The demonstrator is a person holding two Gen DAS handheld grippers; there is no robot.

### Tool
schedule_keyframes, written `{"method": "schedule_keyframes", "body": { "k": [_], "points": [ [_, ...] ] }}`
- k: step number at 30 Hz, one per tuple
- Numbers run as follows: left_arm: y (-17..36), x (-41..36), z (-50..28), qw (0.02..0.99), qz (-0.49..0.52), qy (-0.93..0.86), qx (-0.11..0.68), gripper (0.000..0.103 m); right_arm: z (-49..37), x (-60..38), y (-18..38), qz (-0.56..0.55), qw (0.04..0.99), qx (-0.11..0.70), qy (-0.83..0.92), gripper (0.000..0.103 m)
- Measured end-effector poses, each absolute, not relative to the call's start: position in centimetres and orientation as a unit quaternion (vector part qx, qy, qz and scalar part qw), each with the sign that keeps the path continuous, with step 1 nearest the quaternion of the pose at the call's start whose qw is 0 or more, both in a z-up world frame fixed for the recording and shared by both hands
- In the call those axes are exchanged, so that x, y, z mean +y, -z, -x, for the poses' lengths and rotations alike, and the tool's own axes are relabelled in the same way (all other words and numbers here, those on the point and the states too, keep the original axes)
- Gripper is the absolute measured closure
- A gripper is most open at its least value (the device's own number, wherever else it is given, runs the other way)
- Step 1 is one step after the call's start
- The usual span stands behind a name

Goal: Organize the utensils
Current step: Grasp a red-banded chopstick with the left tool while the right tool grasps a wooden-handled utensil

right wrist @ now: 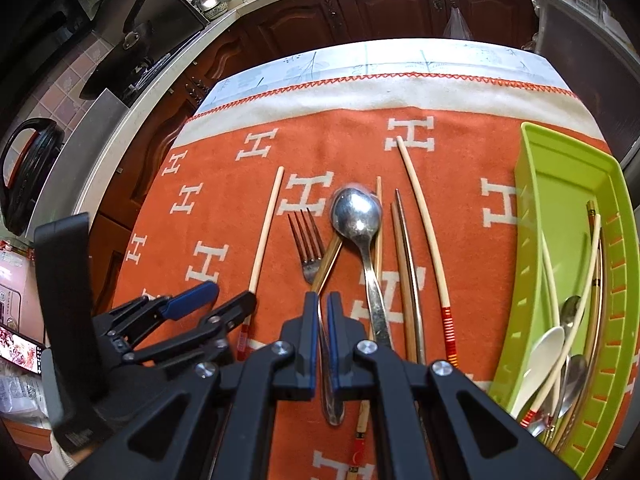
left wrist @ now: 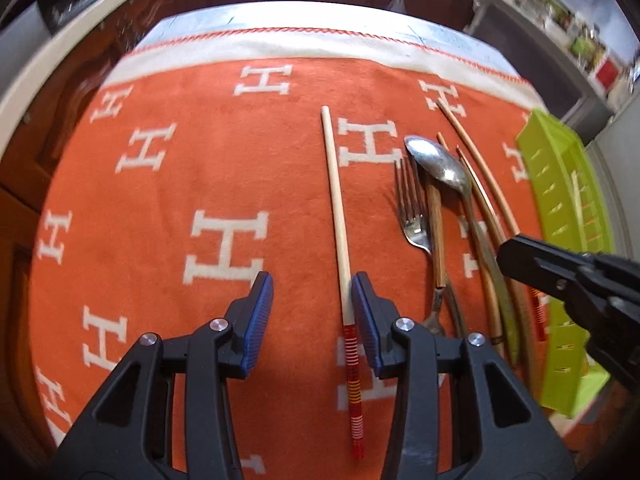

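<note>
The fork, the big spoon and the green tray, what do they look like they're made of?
Fork: likely polished steel, since the tines glint and mirror the orange cloth.
Big spoon: the same shiny metal look, with a bright highlight in the bowl.
Green tray: apparently moulded plastic, uniform lime colour with slotted walls.

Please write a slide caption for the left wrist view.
Open left tongs straddle a chopstick on the orange cloth.

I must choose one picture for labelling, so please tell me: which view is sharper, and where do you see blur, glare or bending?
Right wrist view: sharper; glare on the spoon; table edge curves from the fisheye. Left wrist view: softer; the green tray is smeared at the right, the far table edge is washed out white.
</note>
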State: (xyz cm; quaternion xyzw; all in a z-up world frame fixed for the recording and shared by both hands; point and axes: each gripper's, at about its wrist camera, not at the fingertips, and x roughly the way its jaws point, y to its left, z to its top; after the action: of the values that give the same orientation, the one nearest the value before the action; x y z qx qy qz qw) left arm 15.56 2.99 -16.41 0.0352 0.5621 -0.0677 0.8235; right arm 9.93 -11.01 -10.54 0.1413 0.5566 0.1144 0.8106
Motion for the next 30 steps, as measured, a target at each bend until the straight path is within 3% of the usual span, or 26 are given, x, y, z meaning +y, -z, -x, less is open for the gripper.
{"method": "schedule_keyframes", "body": {
  "k": [4, 6, 8, 18, 20, 22, 28, 30],
  "points": [
    [16.5, 1.6, -15.5, 0.835, -0.065, 0.054, 0.543, 0.066, -9.8, -11.2, 11.0, -0.150, 0.807, 0.558, -0.121, 0.099],
    [16.5, 1.5, -15.6, 0.837, -0.052, 0.062, 0.542, 0.077, -9.8, -11.4, 11.3, -0.160, 0.804, 0.559, -0.126, 0.099],
    [16.4, 1.7, -15.6, 0.839, -0.050, 0.060, 0.538, 0.099, -9.9, -11.4, 11.6, -0.170, 0.801, 0.560, -0.130, 0.099],
    [15.8, 5.8, -14.8, 0.839, 0.029, 0.066, 0.539, 0.099, -11.0, -10.0, 13.8, -0.202, 0.786, 0.569, -0.137, 0.097],
    [15.6, 6.5, -14.6, 0.839, 0.036, 0.066, 0.538, 0.099, -11.3, -9.6, 13.9, -0.193, 0.790, 0.568, -0.126, 0.088],
    [15.3, 7.0, -14.4, 0.841, 0.039, 0.065, 0.536, 0.099, -11.5, -9.2, 14.0, -0.179, 0.795, 0.568, -0.114, 0.086],
    [15.0, 7.7, -14.3, 0.842, 0.048, 0.069, 0.533, 0.099, -12.0, -7.8, 14.2, -0.134, 0.808, 0.567, -0.091, 0.086],
    [15.0, 7.8, -14.2, 0.842, 0.050, 0.069, 0.534, 0.099, -12.0, -7.6, 14.1, -0.123, 0.812, 0.564, -0.083, 0.091]
  ]
}}
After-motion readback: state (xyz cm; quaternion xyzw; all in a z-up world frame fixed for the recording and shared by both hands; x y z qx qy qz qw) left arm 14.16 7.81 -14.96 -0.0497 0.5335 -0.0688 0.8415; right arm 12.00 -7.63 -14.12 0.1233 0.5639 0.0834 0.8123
